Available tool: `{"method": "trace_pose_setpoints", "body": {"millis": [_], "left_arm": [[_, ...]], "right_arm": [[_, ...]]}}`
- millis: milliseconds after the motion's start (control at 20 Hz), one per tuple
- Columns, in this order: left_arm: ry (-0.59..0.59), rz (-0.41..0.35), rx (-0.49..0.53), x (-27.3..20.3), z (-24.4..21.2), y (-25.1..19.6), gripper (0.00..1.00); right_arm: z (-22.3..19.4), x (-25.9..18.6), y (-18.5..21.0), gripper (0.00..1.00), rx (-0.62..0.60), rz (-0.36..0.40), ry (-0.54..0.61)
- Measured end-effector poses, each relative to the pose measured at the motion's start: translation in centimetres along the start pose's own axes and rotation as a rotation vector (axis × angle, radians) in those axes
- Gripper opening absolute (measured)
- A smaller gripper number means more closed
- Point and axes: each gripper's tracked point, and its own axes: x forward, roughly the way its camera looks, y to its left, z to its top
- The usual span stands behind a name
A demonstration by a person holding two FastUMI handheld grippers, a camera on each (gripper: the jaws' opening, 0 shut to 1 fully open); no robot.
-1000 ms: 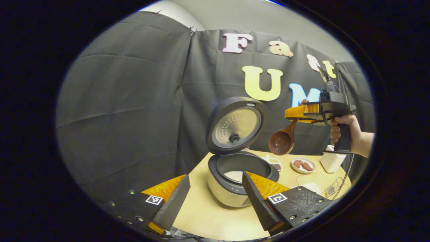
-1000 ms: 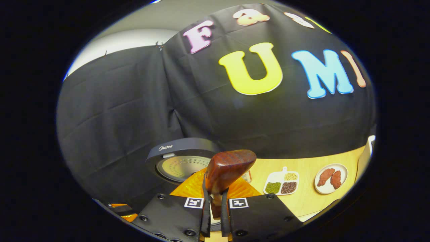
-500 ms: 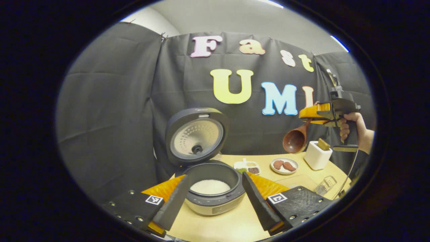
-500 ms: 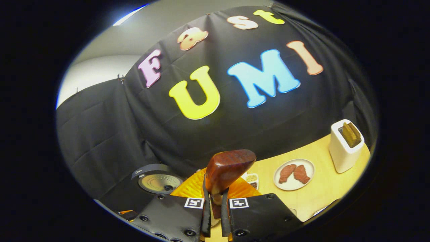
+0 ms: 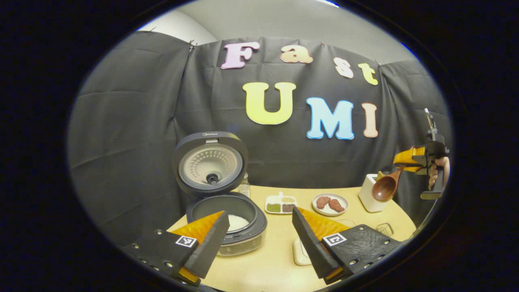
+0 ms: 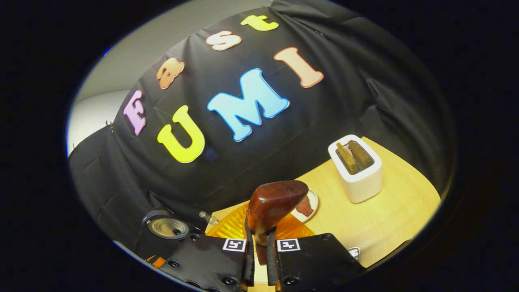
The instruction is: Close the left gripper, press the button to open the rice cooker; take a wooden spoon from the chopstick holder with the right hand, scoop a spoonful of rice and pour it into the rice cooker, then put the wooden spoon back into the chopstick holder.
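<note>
Right gripper view: right gripper is clamping the dark wooden spoon beside the white box-shaped chopstick holder; misaligned lowering risks jamming against its rim. Left gripper is gaping, empty.

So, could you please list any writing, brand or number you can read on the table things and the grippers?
rice cooker lid: a small mark on its upper rim, too small to read.
left gripper: square black-and-white coded markers, no words.
right gripper: the same markers, beside the wooden spoon in its jaws.
No legible text to quote.
</note>
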Motion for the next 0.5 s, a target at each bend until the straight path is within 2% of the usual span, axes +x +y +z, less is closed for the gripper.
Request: {"method": "trace_pose_setpoints", "body": {"millis": [250,500], "left_arm": [[-0.004,0.001,0.008,-0.9,0.9,-4.9,0.98],[0.001,0.039,-0.053,-2.2,0.6,-8.5,0.98]], "right_arm": [[-1.2,-2.4,-7.0,0.14,0.094,-0.071,0.04],[-4.3,-4.1,-12.4,0.14,0.071,-0.139,0.109]]}}
